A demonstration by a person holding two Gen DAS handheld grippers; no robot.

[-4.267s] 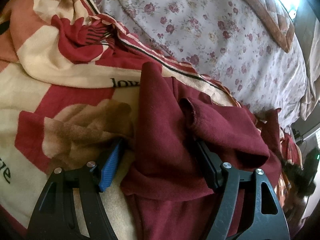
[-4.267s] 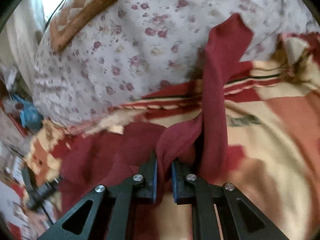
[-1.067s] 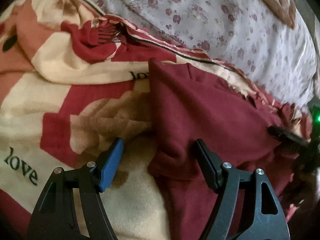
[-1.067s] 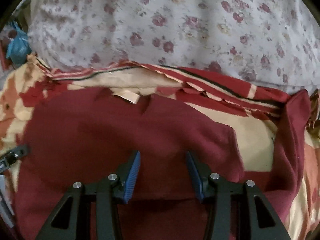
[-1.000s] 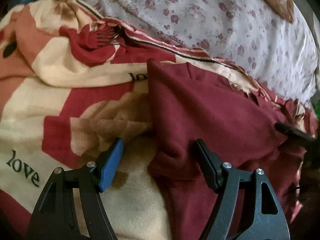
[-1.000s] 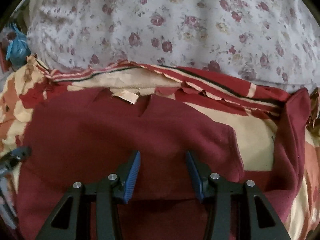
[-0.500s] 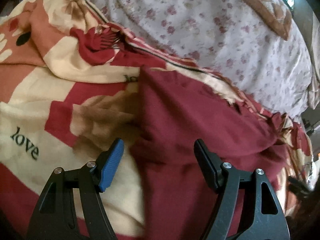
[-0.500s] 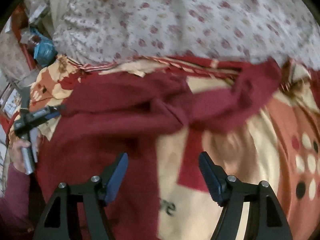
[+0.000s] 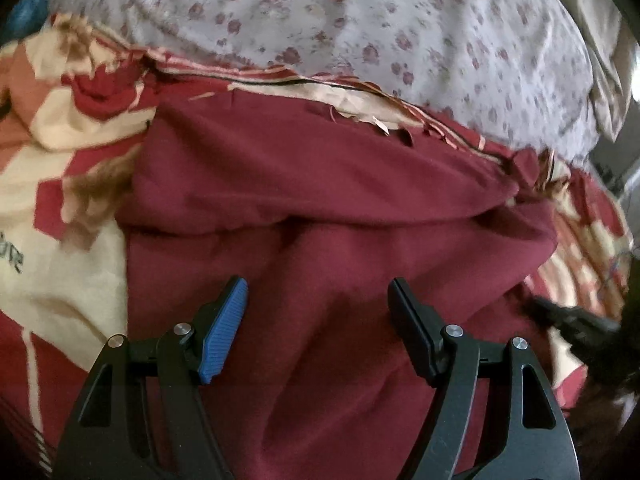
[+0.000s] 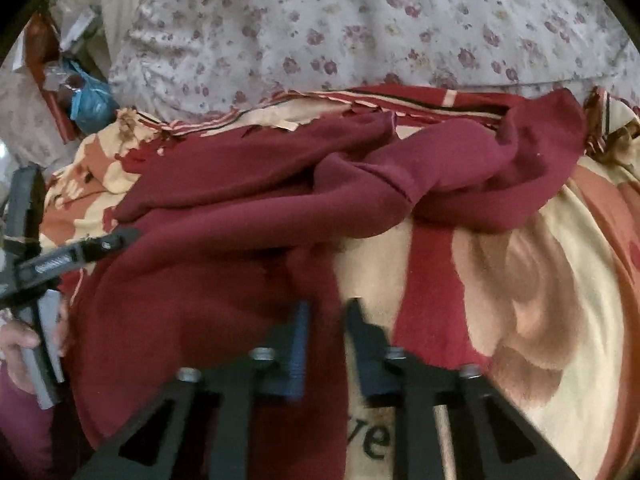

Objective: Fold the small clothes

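Maroon knit, a small sweater (image 9: 320,208), lies spread on a red-and-cream fleece blanket (image 9: 60,280) printed with dark lettering, whose frayed striped edge meets a floral bedsheet (image 9: 360,32) beyond. In the left wrist view the left gripper (image 9: 318,308) hovers over the sweater's body with its jaws wide apart and nothing between them. In the right wrist view the right gripper (image 10: 326,334) is blurred, its jaws narrowly parted astride the sweater's edge, and whether they pinch it I cannot tell; one sleeve (image 10: 460,168) lies folded across the upper part.
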